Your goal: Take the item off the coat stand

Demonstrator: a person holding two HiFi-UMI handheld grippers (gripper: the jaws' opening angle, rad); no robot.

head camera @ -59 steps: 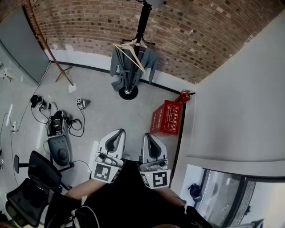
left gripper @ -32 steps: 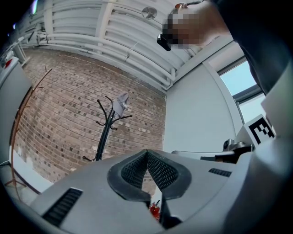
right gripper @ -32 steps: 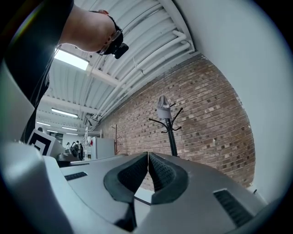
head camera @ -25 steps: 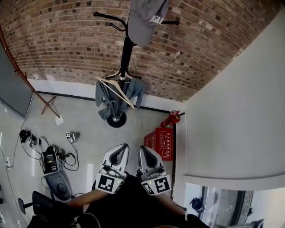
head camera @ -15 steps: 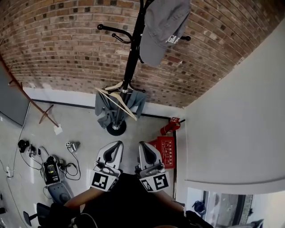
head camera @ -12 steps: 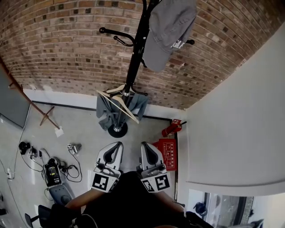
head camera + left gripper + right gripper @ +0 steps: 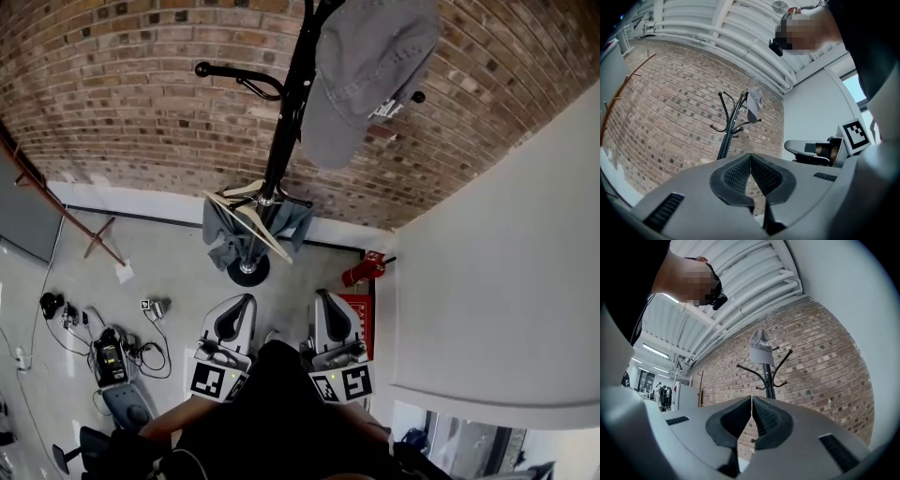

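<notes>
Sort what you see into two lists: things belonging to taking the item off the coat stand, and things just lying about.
Belongs to the job: coat stand; grey cap and grey garment hanging on it; left gripper; right gripper.
Lying about: red crate; fire extinguisher; floor cables.

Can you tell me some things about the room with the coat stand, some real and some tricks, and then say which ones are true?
1. A grey cap hangs high on the coat stand. True.
2. The right gripper is holding the cap. False: the right gripper is shut and empty, and the cap hangs on the stand.
3. A wooden hanger hangs lower down on the stand. True.
4. The crate on the floor is blue. False: the crate is red.
5. The left gripper is wide open. False: the left gripper is shut on nothing.
</notes>
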